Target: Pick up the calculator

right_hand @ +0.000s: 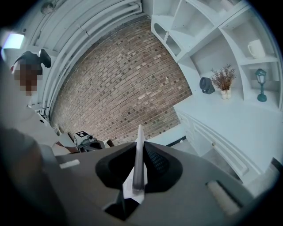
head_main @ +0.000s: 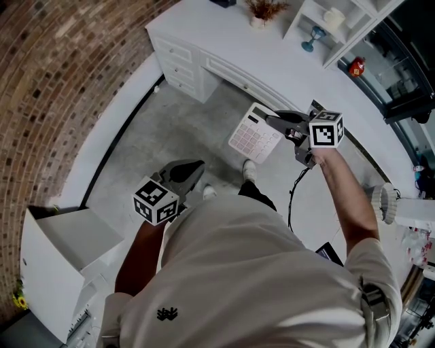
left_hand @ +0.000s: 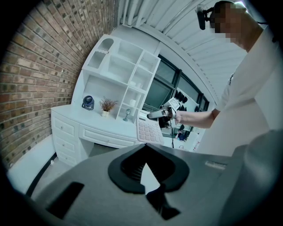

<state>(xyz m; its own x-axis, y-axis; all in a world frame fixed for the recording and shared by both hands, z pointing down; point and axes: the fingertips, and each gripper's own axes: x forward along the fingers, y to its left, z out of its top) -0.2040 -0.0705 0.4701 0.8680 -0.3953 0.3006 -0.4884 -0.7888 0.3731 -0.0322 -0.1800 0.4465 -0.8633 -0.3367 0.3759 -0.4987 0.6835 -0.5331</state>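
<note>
Here the right gripper [head_main: 275,122] is clamped on the calculator [head_main: 255,136], which hangs in the air above the grey floor [head_main: 177,129], just in front of the white desk [head_main: 272,61] and clear of its top. In the head view the calculator's pale keypad faces up and it tilts down and away from the jaws, which grip it at one edge. The right gripper view shows the same thing edge-on: the calculator is a thin white sliver [right_hand: 138,163] standing upright between the two dark pads, which press on it from both sides. The marker cube [head_main: 326,130] sits just behind those jaws, at the end of the person's outstretched arm.

The left gripper [head_main: 194,170] is held low and close to the person's body, well apart from the calculator, with its own marker cube [head_main: 156,200] nearest the camera. In the left gripper view its jaws meet at the tips with nothing between them [left_hand: 145,148], and beyond them the right gripper [left_hand: 161,114] appears with the calculator [left_hand: 148,130] hanging below it.

On the desk stands a white shelf unit [head_main: 346,27] with a small potted plant [head_main: 262,10] beside it. A brick wall [head_main: 54,81] curves along the left of the head view, and a white shoe [head_main: 249,170] shows on the floor below the calculator.
</note>
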